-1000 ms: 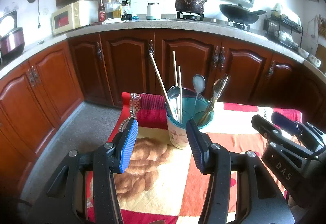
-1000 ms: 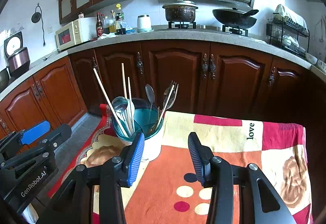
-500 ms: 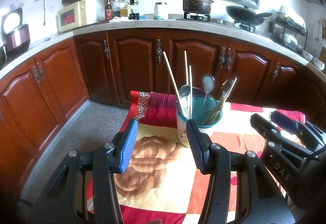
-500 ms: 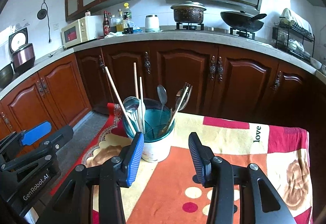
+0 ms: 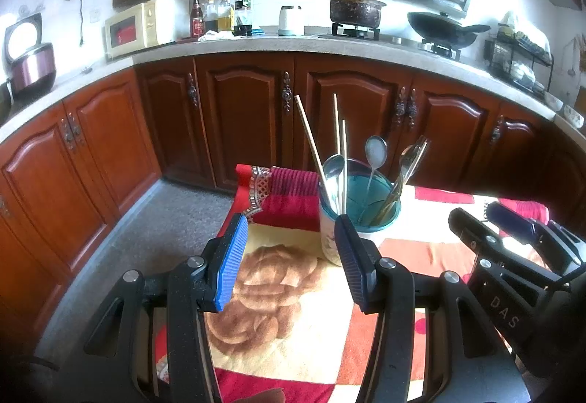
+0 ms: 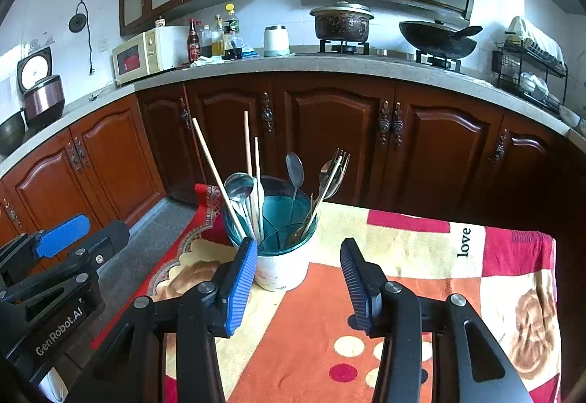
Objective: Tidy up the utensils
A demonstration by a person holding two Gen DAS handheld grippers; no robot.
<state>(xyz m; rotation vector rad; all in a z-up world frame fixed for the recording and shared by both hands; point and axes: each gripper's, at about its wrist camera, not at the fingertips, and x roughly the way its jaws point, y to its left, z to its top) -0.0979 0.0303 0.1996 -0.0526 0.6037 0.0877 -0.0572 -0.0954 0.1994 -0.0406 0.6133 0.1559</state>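
Teal-lined white utensil cup (image 6: 280, 256) with chopsticks, spoons, forks: on patterned cloth (image 6: 421, 256), farther from both cameras than a second ago. Left gripper (image 5: 289, 256), right gripper (image 6: 296, 278): fingers spread, holding nothing. Writing: "GenRobot.AI", "DAS" on grippers; "love" on cloth

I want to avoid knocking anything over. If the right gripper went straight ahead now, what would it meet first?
Probably the utensil holder, just left of the right gripper centerline; its left finger would likely touch first, though depth is unclear.
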